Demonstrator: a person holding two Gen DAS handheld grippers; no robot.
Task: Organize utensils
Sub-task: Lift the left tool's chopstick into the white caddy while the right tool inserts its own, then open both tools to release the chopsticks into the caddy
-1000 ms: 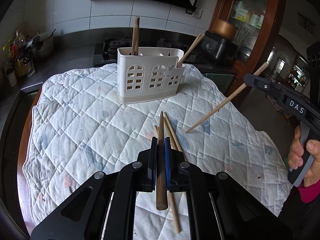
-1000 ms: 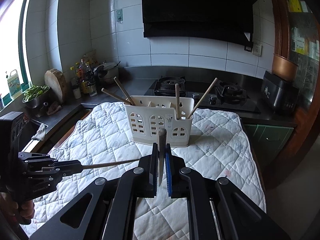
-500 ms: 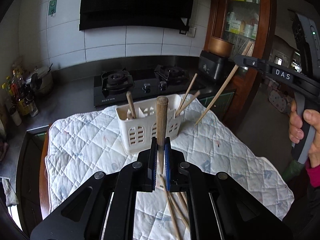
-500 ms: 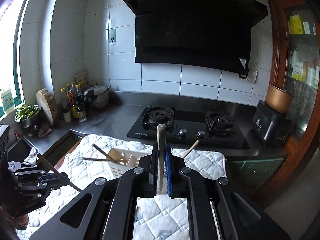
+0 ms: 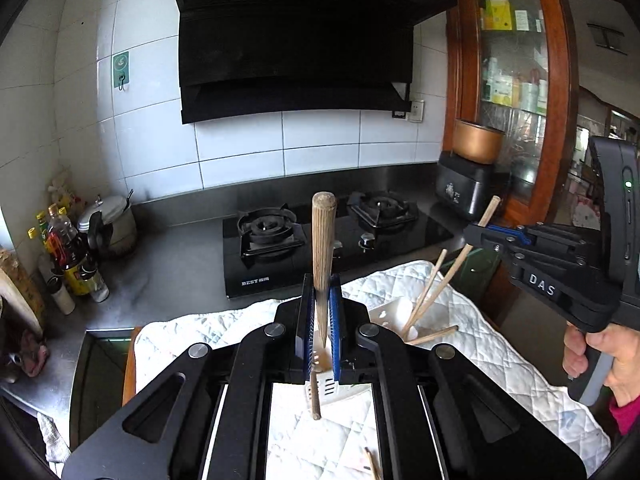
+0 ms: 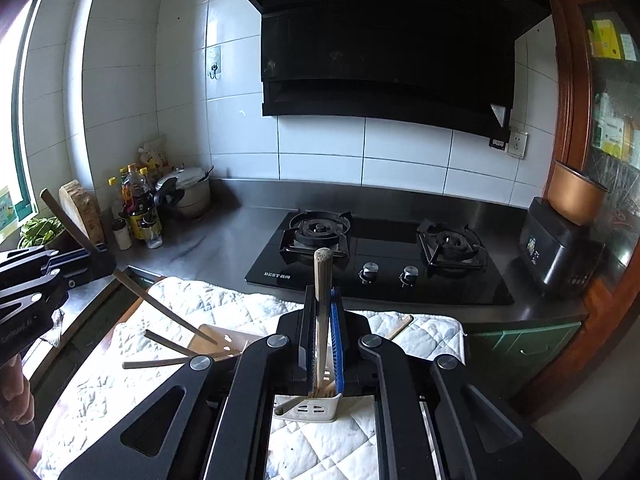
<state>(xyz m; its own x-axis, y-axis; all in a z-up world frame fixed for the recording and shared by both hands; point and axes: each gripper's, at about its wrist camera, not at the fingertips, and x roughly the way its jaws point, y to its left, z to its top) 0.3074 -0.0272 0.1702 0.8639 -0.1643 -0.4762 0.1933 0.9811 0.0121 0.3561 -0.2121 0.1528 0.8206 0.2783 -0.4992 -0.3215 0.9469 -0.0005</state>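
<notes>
My left gripper (image 5: 319,328) is shut on a dark wooden chopstick (image 5: 322,264), held upright over the white utensil holder (image 5: 390,314). My right gripper (image 6: 322,328) is shut on a pale chopstick (image 6: 322,280), also upright, its lower end inside the holder (image 6: 306,408). The right gripper also shows in the left wrist view (image 5: 486,230), gripping its chopstick (image 5: 460,260) above the holder's right end. The left gripper shows in the right wrist view (image 6: 102,258) with its chopstick (image 6: 168,310) slanting down into the holder's left end. Other chopsticks lean in the holder.
The holder stands on a white quilted cloth (image 5: 500,360) over a table. A loose chopstick end (image 5: 372,466) lies on the cloth near me. Behind are a steel counter, a black gas hob (image 6: 380,264), bottles (image 6: 138,208) and a rice cooker (image 6: 560,252).
Both grippers have risen and tilted up from the cloth to above the holder, each still holding its chopstick. The chopsticks now point down into the holder.
</notes>
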